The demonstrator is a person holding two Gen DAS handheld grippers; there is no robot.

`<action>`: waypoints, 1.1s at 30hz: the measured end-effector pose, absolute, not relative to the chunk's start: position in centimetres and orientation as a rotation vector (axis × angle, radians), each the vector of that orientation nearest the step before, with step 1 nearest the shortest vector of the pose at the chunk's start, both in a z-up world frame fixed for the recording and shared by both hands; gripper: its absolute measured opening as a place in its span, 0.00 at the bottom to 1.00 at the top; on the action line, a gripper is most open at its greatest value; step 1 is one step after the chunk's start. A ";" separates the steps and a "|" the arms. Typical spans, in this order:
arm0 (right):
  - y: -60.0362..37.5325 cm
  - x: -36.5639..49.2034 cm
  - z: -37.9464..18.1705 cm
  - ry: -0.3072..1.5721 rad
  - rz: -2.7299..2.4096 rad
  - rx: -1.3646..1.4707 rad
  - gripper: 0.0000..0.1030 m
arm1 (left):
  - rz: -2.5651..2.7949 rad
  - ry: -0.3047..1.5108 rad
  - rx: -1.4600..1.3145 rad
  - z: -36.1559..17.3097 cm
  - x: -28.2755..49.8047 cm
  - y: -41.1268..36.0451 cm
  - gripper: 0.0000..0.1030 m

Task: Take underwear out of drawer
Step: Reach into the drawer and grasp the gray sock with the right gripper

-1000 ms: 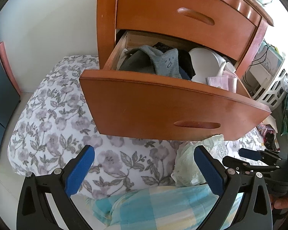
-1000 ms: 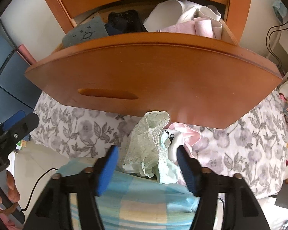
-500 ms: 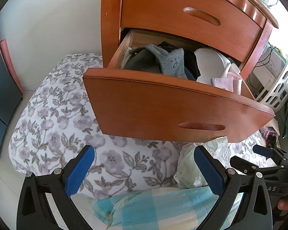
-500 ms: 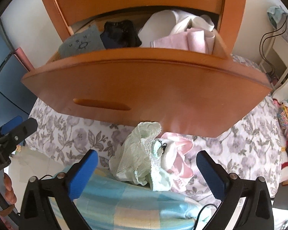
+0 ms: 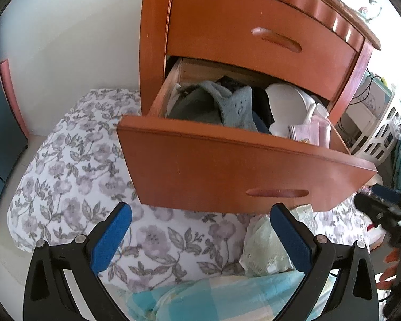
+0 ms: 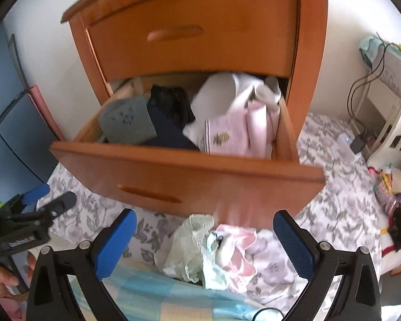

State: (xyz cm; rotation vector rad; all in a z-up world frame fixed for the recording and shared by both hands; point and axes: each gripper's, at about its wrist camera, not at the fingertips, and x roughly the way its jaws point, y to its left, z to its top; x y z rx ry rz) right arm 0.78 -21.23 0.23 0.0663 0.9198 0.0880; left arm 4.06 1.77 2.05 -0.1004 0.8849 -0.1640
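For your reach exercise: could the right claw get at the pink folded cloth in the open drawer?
Probably yes: the right claw is open and empty, the drawer is pulled out, and the pink folded cloth lies uncovered on top.

Home bedroom: wooden dresser (image 6: 195,40), open clothes-filled drawer (image 6: 184,179), floral bedding (image 5: 66,176), laundry basket (image 6: 398,133)

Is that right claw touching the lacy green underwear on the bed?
Apart. The right wrist view shows the right gripper open wide, with the underwear lying loose between its fingers.

left gripper (image 5: 200,236) fingers wide apart, empty. right gripper (image 6: 205,243) jaws just opened fully, nothing pinched, both angled down
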 end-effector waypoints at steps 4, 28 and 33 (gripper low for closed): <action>-21.1 1.0 2.6 0.853 0.122 0.091 1.00 | -0.165 0.846 -0.108 2.3 4.3 2.4 1.00; -11.5 10.9 3.7 0.913 0.298 -0.075 1.00 | -0.174 0.829 -0.152 0.7 6.2 5.3 1.00; -8.9 13.0 2.1 0.957 0.288 -0.129 1.00 | -0.149 0.843 -0.158 0.1 6.8 6.3 1.00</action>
